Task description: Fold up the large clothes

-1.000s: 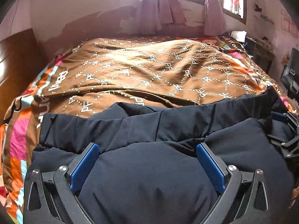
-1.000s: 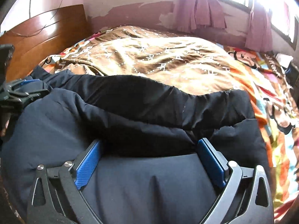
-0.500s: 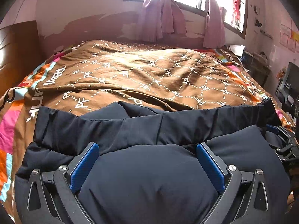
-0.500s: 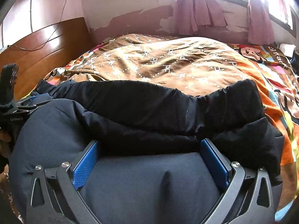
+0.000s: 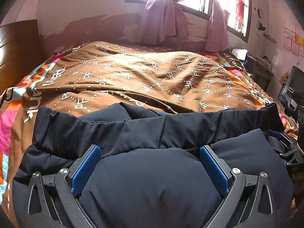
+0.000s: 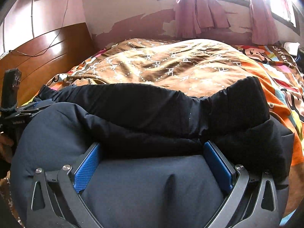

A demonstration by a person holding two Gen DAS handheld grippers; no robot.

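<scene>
From the left: the left gripper (image 5: 150,168) has its blue pads (image 5: 85,168) spread wide, a thick fold of the navy padded jacket (image 5: 152,186) bulging between them, so it grips that fold. The jacket lies at the near edge of the bed, from 9 to 3 o'clock, over a brown PF-printed quilt (image 5: 144,77). The right gripper (image 6: 153,163) likewise spans a fold with jaws wide apart; whether the pads truly pinch is hard to tell. Pink curtains (image 6: 201,13) hang at 12 o'clock.
</scene>
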